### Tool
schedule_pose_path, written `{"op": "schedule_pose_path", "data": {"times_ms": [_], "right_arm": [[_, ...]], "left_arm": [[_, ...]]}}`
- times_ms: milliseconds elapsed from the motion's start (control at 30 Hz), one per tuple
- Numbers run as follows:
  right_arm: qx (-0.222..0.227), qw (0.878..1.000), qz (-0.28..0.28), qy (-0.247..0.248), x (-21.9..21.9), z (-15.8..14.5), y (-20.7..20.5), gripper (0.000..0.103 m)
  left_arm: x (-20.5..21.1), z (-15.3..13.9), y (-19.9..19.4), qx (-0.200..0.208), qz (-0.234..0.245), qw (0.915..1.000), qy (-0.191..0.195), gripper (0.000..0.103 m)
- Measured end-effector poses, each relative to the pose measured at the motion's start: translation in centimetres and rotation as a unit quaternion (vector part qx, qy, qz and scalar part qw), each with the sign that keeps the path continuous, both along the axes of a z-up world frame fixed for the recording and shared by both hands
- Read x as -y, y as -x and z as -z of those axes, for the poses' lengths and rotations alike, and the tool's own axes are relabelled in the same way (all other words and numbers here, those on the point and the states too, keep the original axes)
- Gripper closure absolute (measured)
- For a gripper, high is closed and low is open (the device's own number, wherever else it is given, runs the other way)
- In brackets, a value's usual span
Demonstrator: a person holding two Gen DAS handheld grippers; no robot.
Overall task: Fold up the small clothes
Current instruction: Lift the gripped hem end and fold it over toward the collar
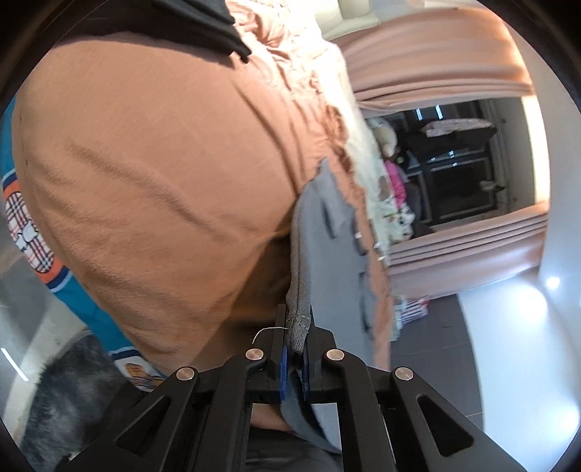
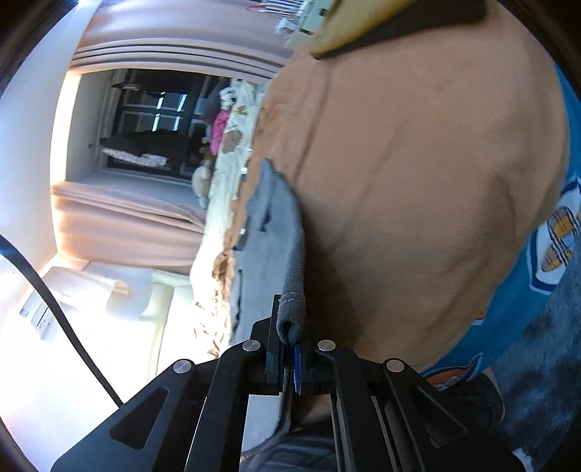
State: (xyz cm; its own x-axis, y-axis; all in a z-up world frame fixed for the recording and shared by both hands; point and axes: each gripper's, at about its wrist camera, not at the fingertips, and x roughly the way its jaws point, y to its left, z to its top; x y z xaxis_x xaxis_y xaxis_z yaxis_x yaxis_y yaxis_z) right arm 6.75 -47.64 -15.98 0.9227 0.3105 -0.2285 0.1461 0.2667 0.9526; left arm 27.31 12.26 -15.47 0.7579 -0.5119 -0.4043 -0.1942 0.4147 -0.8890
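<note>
The small grey knit garment [image 1: 326, 254] hangs stretched between the two grippers: the left gripper [image 1: 295, 357] has its black fingers clamped on one ribbed edge, and the right gripper [image 2: 290, 348] is pinched tight on the opposite rolled edge [image 2: 292, 312]. Behind it spreads a wide rust-orange cloth [image 1: 152, 174] over a teal patterned sheet [image 1: 78, 305]. Pink pleated curtains [image 1: 454, 254] frame a dark window beyond.

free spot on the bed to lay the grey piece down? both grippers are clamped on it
Yes: the broad orange-brown cover is bare between the teal printed sheet and the grey garment, which the left gripper and right gripper hold. Crowded: the cream ruffled bedding and toys beyond the garment, and dark cloth at one edge.
</note>
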Motion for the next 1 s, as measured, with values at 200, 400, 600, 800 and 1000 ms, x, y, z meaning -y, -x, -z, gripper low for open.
{"op": "schedule_pose_path", "data": {"times_ms": [200, 400, 600, 800, 1000], "right_arm": [[0.029, 1.0, 0.001, 0.008, -0.7, -2.2, 1.2, 0.103], [0.068, 0.998, 0.006, 0.013, -0.8, -3.0, 3.1, 0.103], [0.1, 0.995, 0.005, 0.016, -1.1, -4.4, 4.4, 0.103], [0.14, 0.99, 0.012, 0.023, -1.3, -6.0, 6.1, 0.103], [0.172, 0.985, 0.016, 0.027, -1.4, -5.9, 8.0, 0.103]], "left_arm": [[-0.6, -2.3, 1.1, 0.036, -0.007, 0.9984, 0.042, 0.098], [-0.9, -5.3, 2.5, 0.075, -0.006, 0.9953, 0.062, 0.098], [-1.5, -8.7, 4.6, 0.123, -0.009, 0.9887, 0.085, 0.098], [-1.8, -13.0, 7.3, 0.178, -0.007, 0.9791, 0.098, 0.098], [-2.8, -16.0, 10.3, 0.22, -0.015, 0.9691, 0.11, 0.098]]}}
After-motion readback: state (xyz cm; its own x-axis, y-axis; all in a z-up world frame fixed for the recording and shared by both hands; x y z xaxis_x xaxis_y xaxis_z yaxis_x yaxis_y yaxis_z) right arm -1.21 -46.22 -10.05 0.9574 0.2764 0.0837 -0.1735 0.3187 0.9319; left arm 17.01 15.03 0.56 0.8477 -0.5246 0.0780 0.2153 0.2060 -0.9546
